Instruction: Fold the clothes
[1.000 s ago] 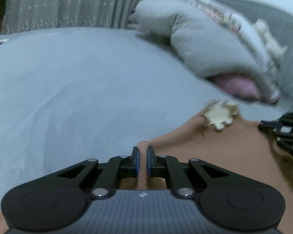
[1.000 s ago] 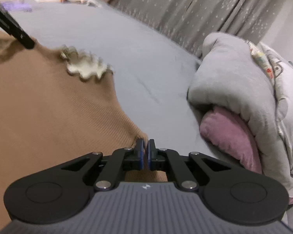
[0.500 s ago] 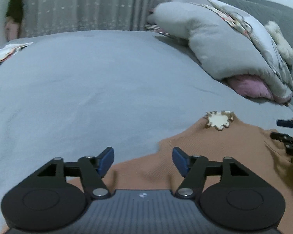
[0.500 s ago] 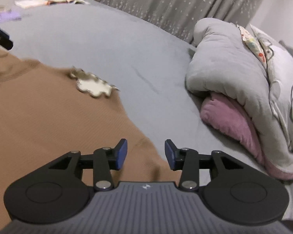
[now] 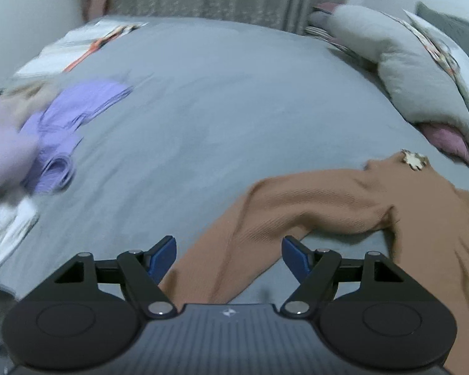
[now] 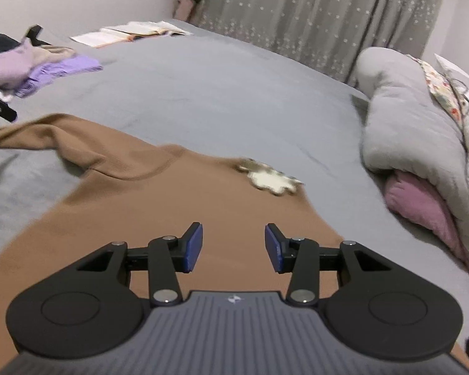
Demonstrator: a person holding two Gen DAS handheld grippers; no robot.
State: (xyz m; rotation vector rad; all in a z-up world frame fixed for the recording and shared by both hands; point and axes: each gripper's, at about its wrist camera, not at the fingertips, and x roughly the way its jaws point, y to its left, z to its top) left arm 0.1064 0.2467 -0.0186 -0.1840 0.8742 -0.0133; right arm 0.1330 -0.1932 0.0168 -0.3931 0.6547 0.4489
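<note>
On the grey bed (image 6: 234,93), brown ribbed top (image 6: 159,206) spread flat, one sleeve (image 5: 265,218) stretched out toward the left, cream flower-shaped patch (image 6: 272,179) near its far edge. Above the sleeve, left tongs (image 5: 229,254) spread wide, blue pads clear of the cloth, gripping nothing. Over the top's body, right tongs (image 6: 234,247) parted about halfway, empty too. Further left, heap of lilac clothes (image 6: 47,70) beside a white garment (image 5: 6,228). To the right, rolled grey duvet (image 6: 406,131) over a pink pillow (image 6: 419,200). Beyond, open book (image 6: 131,32) and star-dotted curtain (image 6: 328,12).
</note>
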